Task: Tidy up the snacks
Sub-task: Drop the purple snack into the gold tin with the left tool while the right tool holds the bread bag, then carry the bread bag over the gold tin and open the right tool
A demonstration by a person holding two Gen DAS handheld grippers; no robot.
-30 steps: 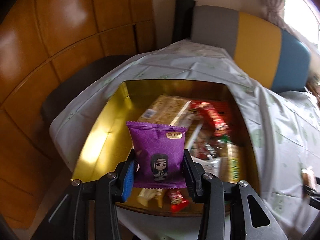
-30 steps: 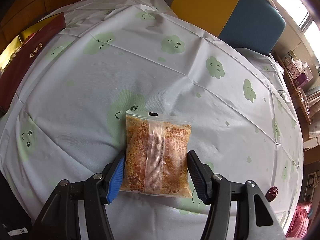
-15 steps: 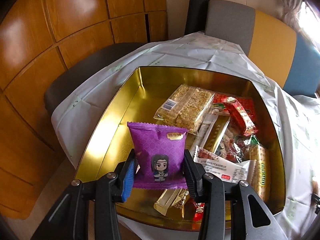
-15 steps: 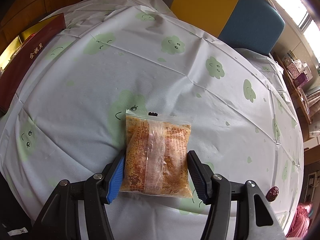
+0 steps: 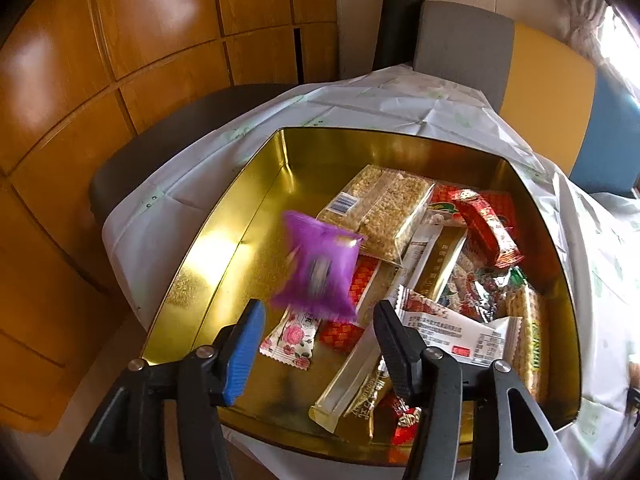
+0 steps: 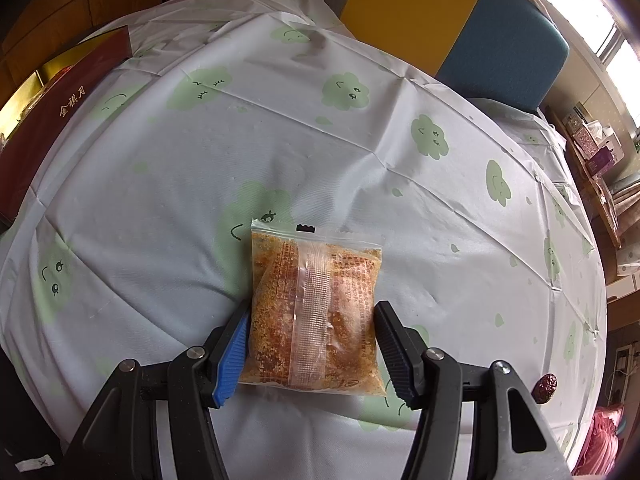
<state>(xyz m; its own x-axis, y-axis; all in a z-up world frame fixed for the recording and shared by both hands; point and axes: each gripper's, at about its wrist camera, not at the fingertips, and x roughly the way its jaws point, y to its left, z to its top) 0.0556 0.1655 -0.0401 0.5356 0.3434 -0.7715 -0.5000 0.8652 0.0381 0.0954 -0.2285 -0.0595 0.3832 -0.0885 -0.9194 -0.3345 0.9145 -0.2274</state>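
I am at the release step: my left claw [image 5: 318, 338] has just been opening its jaws over the gold tin [image 5: 240, 216], and the purple snack packet [image 5: 318, 266] is now free of the pads, blurred, a little ahead of the fingertips and above the snacks that already lie in the tin. Nothing is between the jaws any more, so this claw is open. I judge the packet will land near the rose-printed packet [image 5: 290, 338] and the grain bar [image 5: 378, 210], in the part of the tin that is less full. My right claw [image 6: 308, 344] waits over the surface [image 6: 160, 184] and grips the orange crumb packet [image 6: 314, 312] by its two sides, the packet hanging upright above the cloth. The next move, I think, asks me to bring this right packet across to the tin, whose red side [image 6: 44, 120] shows at the left edge, and to let it go only when it is above the inside.
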